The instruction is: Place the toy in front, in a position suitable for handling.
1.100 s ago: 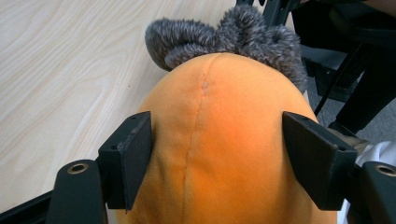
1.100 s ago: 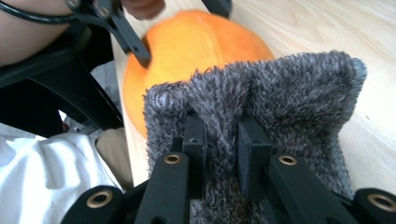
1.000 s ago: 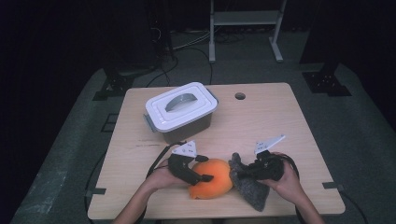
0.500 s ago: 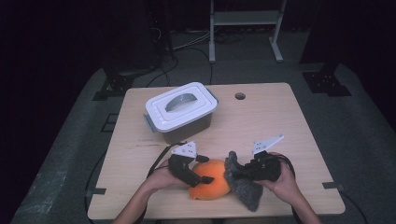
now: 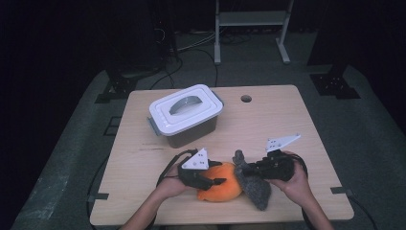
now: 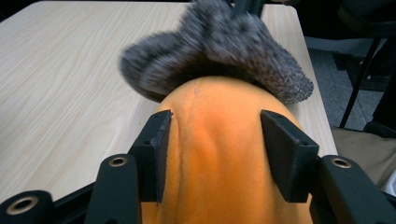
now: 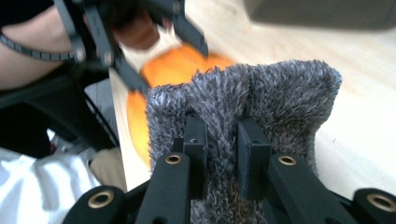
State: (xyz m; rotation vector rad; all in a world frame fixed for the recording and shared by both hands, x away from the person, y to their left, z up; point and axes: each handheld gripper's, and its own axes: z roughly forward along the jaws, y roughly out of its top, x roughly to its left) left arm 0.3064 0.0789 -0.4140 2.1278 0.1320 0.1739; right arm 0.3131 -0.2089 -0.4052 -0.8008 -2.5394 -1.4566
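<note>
Left tongs (image 6: 212, 135) have just been closing around the soft orange plush cushion (image 5: 221, 188) on the tabletop (image 5: 268, 120); right tongs (image 7: 222, 135) are clenched on grey fuzzy fabric (image 7: 261, 93) beside it, so pulling apart seems imminent.

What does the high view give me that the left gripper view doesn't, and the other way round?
High view alone: the lidded white box toward the table's far side, the hole in the table, both hands, and the right gripper at the grey fuzzy cloth. Left gripper view alone: close up, the left gripper with a black pad pressing each side of the orange plush, jaws having just been closing. Both share the orange plush, the grey cloth against it and the wooden tabletop.
</note>
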